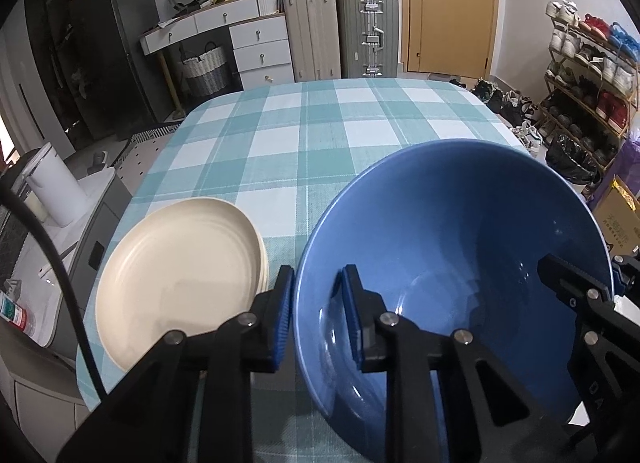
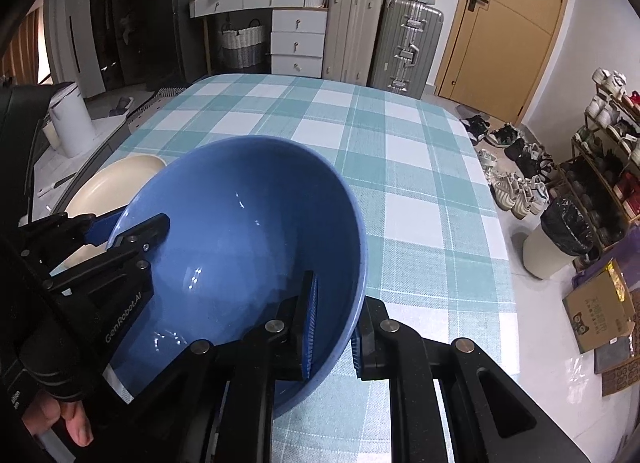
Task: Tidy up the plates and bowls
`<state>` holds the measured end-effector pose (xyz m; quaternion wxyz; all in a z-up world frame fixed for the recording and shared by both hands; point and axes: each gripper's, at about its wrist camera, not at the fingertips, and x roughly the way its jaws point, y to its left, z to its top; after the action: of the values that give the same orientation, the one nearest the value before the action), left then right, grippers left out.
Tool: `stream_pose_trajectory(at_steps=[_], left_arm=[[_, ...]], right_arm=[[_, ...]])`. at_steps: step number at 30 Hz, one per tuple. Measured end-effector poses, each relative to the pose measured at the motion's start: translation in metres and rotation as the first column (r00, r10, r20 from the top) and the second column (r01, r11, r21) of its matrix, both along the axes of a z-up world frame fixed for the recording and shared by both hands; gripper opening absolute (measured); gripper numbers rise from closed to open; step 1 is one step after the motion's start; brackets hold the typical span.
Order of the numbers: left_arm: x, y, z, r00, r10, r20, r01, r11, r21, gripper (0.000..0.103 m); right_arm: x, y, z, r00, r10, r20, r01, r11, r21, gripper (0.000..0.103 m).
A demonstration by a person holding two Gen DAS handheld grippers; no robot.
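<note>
A large blue bowl [image 1: 460,247] is held tilted above the checked tablecloth [image 1: 320,135] by both grippers. My left gripper [image 1: 316,315] straddles the bowl's left rim, one pad outside and one inside. My right gripper [image 2: 334,323] straddles the bowl's right rim [image 2: 356,255] the same way; it also shows in the left wrist view [image 1: 576,287]. A stack of cream plates [image 1: 176,279] lies on the table left of the bowl, and its edge shows in the right wrist view [image 2: 120,175].
The table's left edge [image 1: 104,263] runs close to the plates. Beyond it stand a white kettle [image 1: 56,187] and a counter. Suitcases [image 1: 340,31], drawers and a door stand behind the table. A shoe rack [image 1: 588,75] and a bin [image 2: 560,235] stand to the right.
</note>
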<state>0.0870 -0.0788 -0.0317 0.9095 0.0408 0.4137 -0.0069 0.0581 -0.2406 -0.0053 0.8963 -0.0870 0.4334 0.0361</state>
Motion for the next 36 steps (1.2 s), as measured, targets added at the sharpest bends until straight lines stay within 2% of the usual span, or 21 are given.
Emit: stream_pose_trajectory(at_steps=[7,11,15,21,24,29,36], left_arm=[[0.002,0.005,-0.001,1.000,-0.001,-0.006,0.001,1.000,-0.023,0.023],[0.002,0.007,-0.003,1.000,0.001,-0.007,-0.001,0.999,-0.038,0.023],[0.002,0.008,-0.003,1.000,-0.001,-0.006,0.000,0.999,-0.051,0.023],[0.001,0.005,-0.004,1.000,-0.011,-0.002,0.011,0.998,-0.054,0.023],[0.002,0.005,-0.006,1.000,-0.011,-0.013,0.010,0.998,-0.061,0.023],[0.002,0.005,-0.008,1.000,-0.008,-0.019,0.007,0.998,-0.066,0.023],[0.002,0.003,-0.009,1.000,-0.004,-0.014,0.003,0.998,-0.055,0.022]], right_arm=[[-0.005,0.006,-0.001,0.999,0.006,0.042,-0.004,1.000,-0.028,0.014],[-0.005,0.009,-0.002,0.999,0.016,0.035,-0.014,0.999,-0.051,0.017],[-0.007,0.005,-0.001,0.999,0.017,0.032,-0.016,0.999,-0.043,0.021],[-0.008,0.003,-0.002,1.000,0.008,0.027,-0.008,1.000,-0.026,0.021],[-0.009,-0.001,0.001,0.999,-0.024,0.038,0.024,1.000,-0.011,0.021],[-0.008,-0.013,0.001,0.999,-0.049,0.022,0.047,0.995,0.087,0.021],[-0.006,-0.014,-0.008,0.999,-0.040,0.000,0.040,0.994,0.100,0.017]])
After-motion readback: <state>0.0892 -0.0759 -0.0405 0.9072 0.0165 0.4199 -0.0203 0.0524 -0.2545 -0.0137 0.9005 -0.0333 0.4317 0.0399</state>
